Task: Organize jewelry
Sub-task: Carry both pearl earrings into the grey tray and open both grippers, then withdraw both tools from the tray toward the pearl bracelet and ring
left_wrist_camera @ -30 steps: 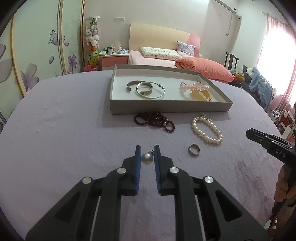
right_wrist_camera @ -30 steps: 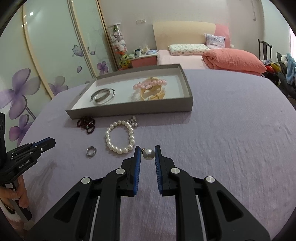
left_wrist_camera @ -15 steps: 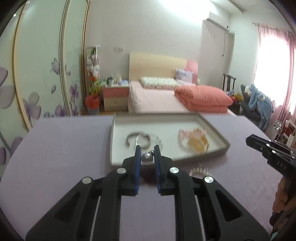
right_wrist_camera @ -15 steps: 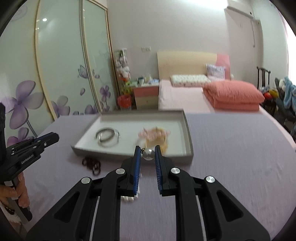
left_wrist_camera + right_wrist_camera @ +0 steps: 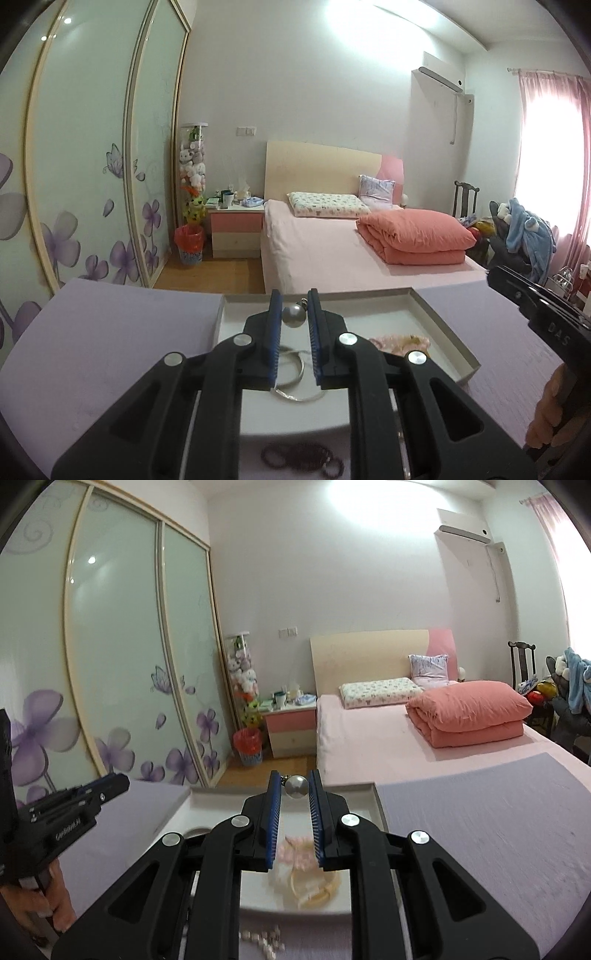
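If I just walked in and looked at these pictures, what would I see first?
Probably the two shiny pearl earrings: the left gripper pinches one grey pearl earring and the right gripper pinches a white pearl earring, both held above the white tray. Behind them, the folded coral quilt on the pink bed stands out.

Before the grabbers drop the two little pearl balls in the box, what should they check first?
1. Left gripper pinching its pearl earring firmly: ok, it sits between the blue pads.
2. Right gripper pinching its pearl earring: ok.
3. Both are over the tray: ok, its white floor shows under each.
4. Bare floor to land on: cannot tell; silver bangles lie under the left, pink bead bracelet under the right.
5. Low enough to let go gently: cannot tell.
6. Grippers apart from each other: ok.
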